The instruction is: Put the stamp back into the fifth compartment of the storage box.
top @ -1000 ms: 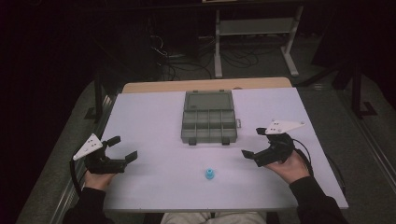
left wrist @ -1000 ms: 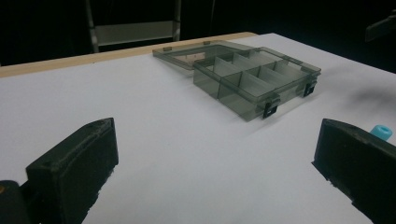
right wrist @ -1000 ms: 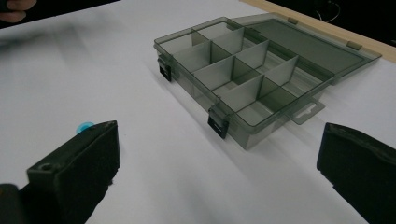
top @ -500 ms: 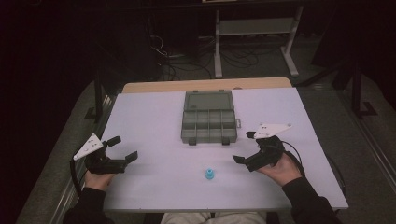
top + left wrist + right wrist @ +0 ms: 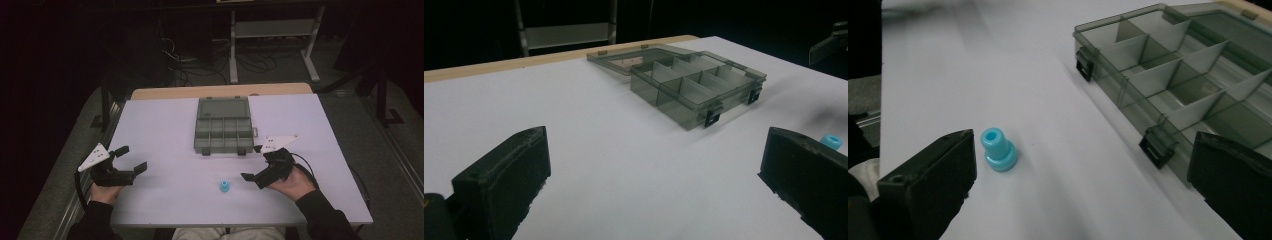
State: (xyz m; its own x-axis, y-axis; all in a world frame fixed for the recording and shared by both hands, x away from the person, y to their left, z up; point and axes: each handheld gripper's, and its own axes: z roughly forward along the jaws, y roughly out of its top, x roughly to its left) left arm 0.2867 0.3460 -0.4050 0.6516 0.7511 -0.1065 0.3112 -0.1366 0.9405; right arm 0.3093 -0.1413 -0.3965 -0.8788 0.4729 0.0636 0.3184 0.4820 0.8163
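A small blue spool-shaped piece [image 5: 224, 186] stands upright on the white table [image 5: 165, 125], near the front middle. My right gripper [image 5: 251, 162] is open just to its right and points at it. In the right gripper view the blue piece [image 5: 998, 150] stands just inside the left jaw, untouched, with my right gripper [image 5: 1083, 150] wide apart around it. A grey see-through compartment box [image 5: 223, 127] lies open at the table's centre, its compartments empty. My left gripper [image 5: 131, 159] is open at the front left, holding nothing. In its own view my left gripper [image 5: 654, 150] faces the box [image 5: 689, 85].
The box lid [image 5: 223, 107] lies flat behind the compartments, toward the wooden far edge [image 5: 220, 91]. Two black latches [image 5: 1158, 145] stick out from the box's front wall. Dark floor, cables and a metal stand [image 5: 270, 30] lie beyond the table.
My right gripper has moved left and toward the front, turning its jaws to the blue piece. The left gripper, the box and the blue piece have stayed put.
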